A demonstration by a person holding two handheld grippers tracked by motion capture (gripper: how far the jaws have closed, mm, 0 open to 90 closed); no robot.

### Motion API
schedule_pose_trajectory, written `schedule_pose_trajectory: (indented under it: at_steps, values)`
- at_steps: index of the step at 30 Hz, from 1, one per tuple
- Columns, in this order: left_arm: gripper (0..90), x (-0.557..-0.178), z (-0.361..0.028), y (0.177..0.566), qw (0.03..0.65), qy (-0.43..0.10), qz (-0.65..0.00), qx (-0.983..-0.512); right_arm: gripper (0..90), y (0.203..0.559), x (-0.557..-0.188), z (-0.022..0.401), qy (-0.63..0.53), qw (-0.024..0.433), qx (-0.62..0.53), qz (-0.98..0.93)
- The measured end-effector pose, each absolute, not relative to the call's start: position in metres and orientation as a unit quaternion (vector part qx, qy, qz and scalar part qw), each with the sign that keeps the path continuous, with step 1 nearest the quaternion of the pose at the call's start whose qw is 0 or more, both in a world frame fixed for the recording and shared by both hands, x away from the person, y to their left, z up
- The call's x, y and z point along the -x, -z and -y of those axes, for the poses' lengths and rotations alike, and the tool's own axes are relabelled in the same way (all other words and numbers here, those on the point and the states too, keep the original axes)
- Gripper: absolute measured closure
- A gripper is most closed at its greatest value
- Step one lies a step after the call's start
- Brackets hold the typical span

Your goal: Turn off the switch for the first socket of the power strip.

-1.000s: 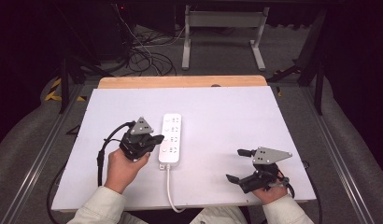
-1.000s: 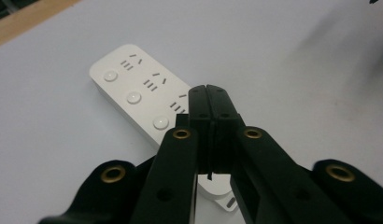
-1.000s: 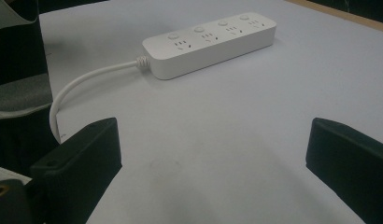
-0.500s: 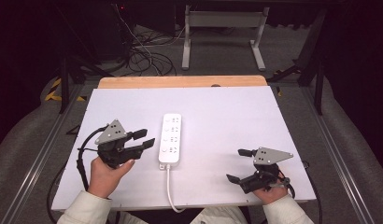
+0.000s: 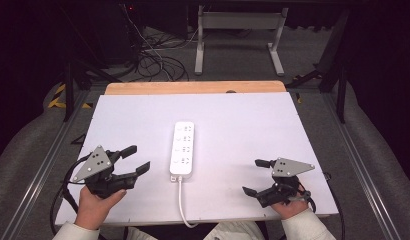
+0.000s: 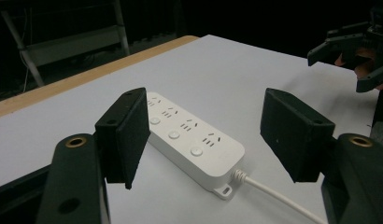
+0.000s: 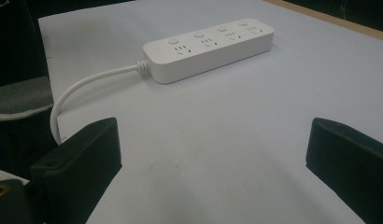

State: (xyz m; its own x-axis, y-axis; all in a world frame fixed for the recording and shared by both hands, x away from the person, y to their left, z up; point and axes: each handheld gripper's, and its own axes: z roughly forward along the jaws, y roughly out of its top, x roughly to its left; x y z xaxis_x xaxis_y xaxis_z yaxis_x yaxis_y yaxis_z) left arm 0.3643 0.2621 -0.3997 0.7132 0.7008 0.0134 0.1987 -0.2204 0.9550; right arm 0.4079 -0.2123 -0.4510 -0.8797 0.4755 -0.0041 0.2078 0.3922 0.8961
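High view, left gripper: the left gripper [image 5: 134, 159] is held low over the tabletop [image 5: 243, 120] near its front edge, jaws pointing toward the power strip [image 5: 183, 148].
Left gripper state: jaws spread and have just been opening; nothing lies between them.
Power strip: white, lying flat, ahead of the left gripper's jaws and apart from them; the left gripper view frames it [image 6: 194, 140] between the two black pads without contact.
Cable: the white cable [image 5: 182, 202] leaves the strip's near end and runs off the front edge of the tabletop, between the two grippers.
Right gripper: the right gripper [image 5: 256, 176] sits near the front edge, well apart from the strip, jaws pointing toward it.
Right gripper state: jaws spread, bare tabletop between them; the strip [image 7: 208, 44] lies well ahead of them.
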Motion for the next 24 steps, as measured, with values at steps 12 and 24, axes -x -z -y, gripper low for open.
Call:
schedule_pose_trajectory:
  at_steps: [12, 24]
  values:
    - [25.3, -0.351, -0.269, 0.434, 0.548, -0.260, -0.295, -0.739, 3.6, 0.450, -0.407, 0.213, -0.513, 0.132, -0.206, -0.823]
    - [22.9, -0.355, -0.277, 0.455, 0.531, -0.228, -0.316, -0.753, 3.4, 0.451, -0.406, 0.213, -0.516, 0.132, -0.202, -0.822]
